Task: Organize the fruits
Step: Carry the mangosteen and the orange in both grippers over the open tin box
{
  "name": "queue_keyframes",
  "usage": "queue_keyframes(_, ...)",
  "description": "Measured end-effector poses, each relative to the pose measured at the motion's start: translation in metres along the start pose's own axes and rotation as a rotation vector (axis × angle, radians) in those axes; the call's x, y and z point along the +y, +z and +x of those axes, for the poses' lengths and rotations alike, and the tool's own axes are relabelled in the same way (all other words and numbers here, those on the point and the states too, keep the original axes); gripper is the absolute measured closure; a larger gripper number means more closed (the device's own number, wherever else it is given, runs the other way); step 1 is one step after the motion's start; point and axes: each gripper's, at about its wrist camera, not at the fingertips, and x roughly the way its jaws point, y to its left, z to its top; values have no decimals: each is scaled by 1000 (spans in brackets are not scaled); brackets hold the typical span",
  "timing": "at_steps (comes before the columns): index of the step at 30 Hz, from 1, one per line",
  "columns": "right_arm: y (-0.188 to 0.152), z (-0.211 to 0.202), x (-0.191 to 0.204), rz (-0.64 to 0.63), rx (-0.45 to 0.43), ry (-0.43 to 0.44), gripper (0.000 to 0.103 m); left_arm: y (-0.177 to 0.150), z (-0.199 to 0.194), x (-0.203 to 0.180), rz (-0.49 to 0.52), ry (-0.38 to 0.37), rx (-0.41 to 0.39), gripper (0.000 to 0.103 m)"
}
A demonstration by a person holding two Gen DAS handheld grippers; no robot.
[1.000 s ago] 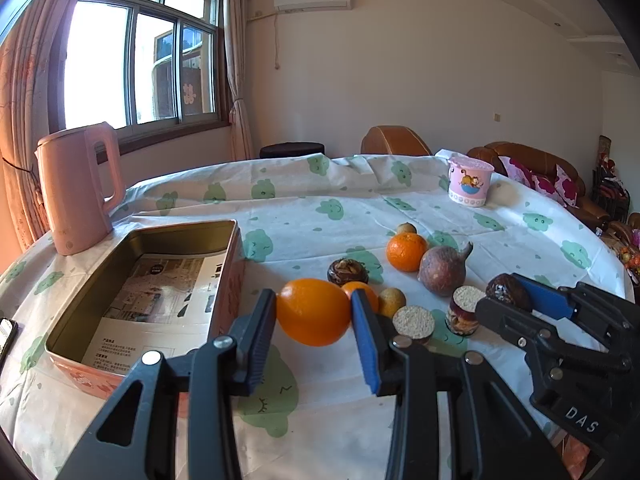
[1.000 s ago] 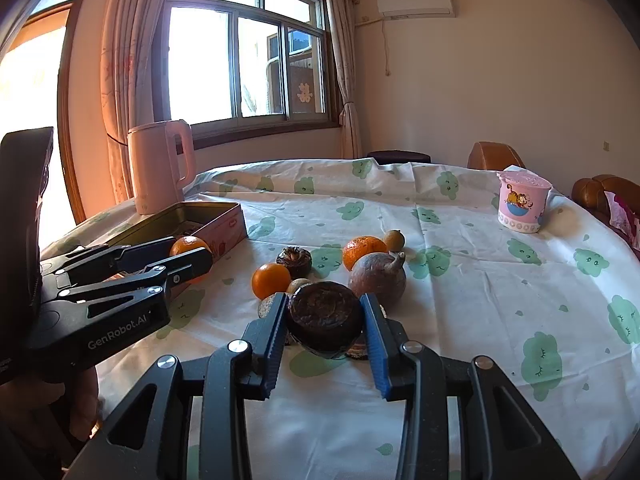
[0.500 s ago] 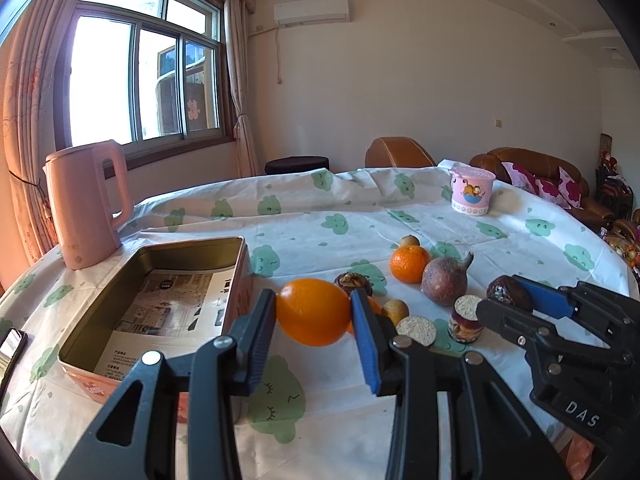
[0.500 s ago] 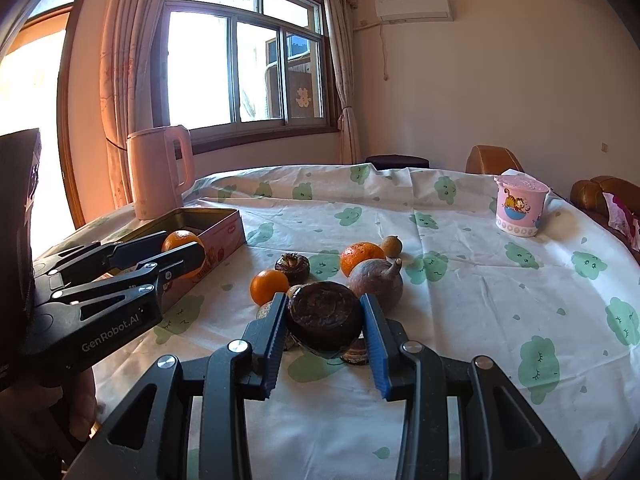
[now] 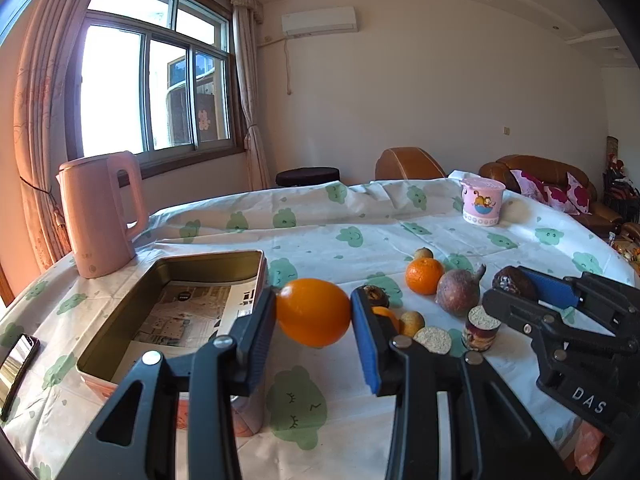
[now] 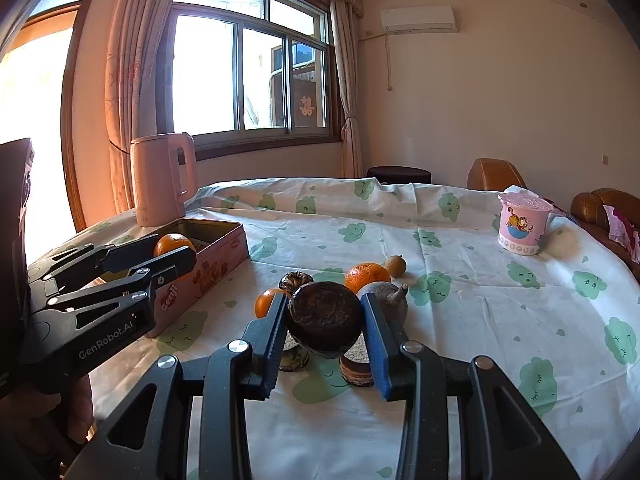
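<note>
My left gripper [image 5: 313, 312] clamps the smooth round orange [image 5: 313, 311], held clear of the cloth. My right gripper [image 6: 325, 316] pinches a dark wrinkled brown fruit [image 6: 325, 315]. The open gold-lined rectangular tin [image 5: 208, 258] sits at ten o'clock. I'd carry the orange over its rim and lower before releasing, sparing the fruits beyond.

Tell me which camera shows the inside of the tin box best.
The left wrist view: it looks down into the tin box, showing printed paper lining its floor. The right wrist view shows mainly its pink outer wall; the left gripper and its orange block the interior.
</note>
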Motion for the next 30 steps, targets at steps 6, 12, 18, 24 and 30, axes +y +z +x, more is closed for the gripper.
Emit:
queue_keyframes(6, 9, 6, 7, -27, -1, 12, 64, 2, 2, 11, -15, 19, 2, 63)
queue_keyframes(12, 23, 14, 22, -71, -9, 34, 64, 5, 4, 28, -32, 52, 8, 63)
queue_keyframes(18, 36, 31, 42, -115, 5, 61, 64, 7, 12, 52, -53, 91, 38, 63)
queue_keyframes(24, 49, 52, 66, -155, 26, 95, 64, 11, 23, 81, -80, 122, 69, 63)
queue_keyframes(30, 62, 73, 87, -187, 37, 127, 64, 17, 32, 107, -104, 147, 91, 63)
